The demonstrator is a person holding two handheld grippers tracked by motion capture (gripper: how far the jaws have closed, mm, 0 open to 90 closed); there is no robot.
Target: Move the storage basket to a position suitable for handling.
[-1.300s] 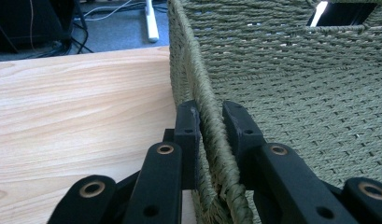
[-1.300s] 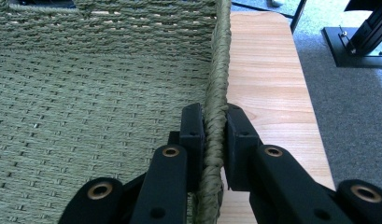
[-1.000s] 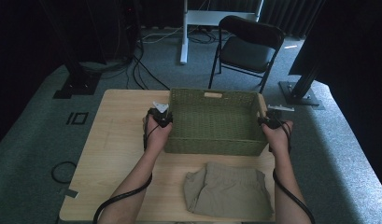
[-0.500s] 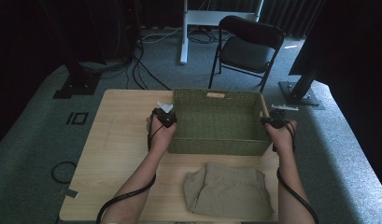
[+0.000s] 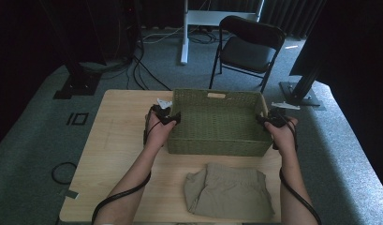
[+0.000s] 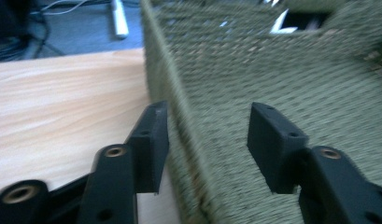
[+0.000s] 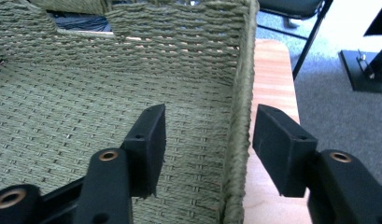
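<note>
Both tongs apart, left gripper (image 6: 205,140) and right gripper (image 7: 207,144) straddling opposite basket (image 5: 217,123) walls; risk of uneven closing skewing it.

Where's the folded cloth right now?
High view: the folded cloth lies on the table near its front edge, just in front of the woven basket, between the person's forearms.

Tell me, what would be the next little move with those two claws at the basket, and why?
Probably closing both. The left gripper stands open with the basket's left wall between its jaws, and the right gripper stands open astride the right wall. Neither seems to pinch the weave yet, so squeezing shut on both walls would likely come first, before any lifting or sliding across the table.
</note>
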